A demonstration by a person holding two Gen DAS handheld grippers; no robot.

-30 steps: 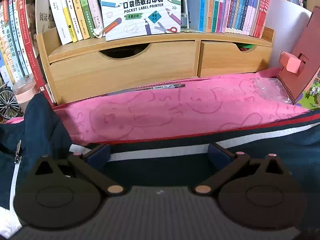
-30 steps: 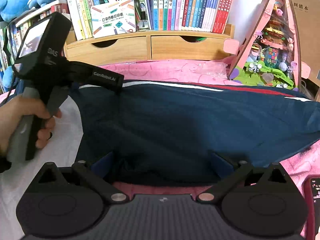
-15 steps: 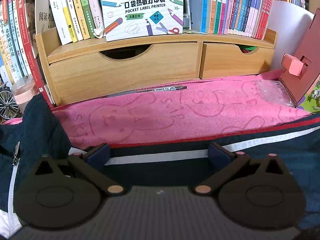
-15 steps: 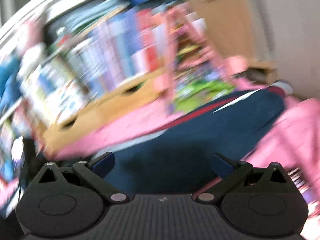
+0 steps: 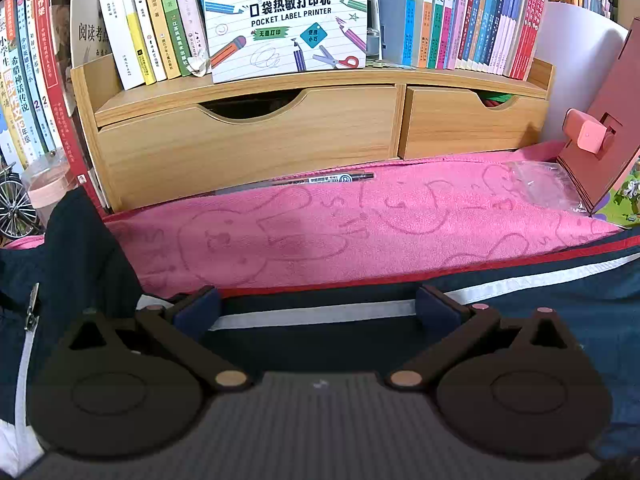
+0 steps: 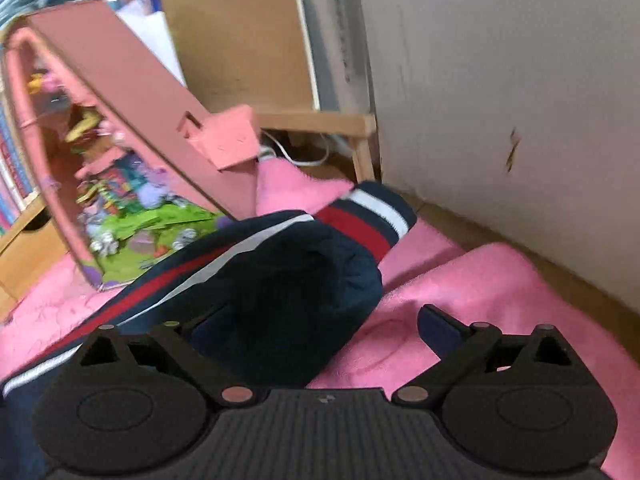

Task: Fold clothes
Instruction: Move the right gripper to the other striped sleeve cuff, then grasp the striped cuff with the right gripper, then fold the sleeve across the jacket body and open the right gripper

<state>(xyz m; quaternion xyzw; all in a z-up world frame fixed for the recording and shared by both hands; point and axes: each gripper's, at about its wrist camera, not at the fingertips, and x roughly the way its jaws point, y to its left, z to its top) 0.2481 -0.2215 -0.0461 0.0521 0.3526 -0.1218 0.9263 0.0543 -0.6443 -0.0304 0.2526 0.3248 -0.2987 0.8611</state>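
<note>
Navy jacket (image 5: 560, 308) with red-white stripes lies on pink rabbit-patterned towel (image 5: 320, 232).

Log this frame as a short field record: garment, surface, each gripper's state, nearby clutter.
garment: navy jacket with red and white stripes, spread out, not yet folded
sleeve cuff: striped cuff lying on the pink towel
left gripper: open, over the jacket's striped edge
right gripper: open, above the sleeve
clutter: pen, wooden drawer shelf, pink toy house
</note>
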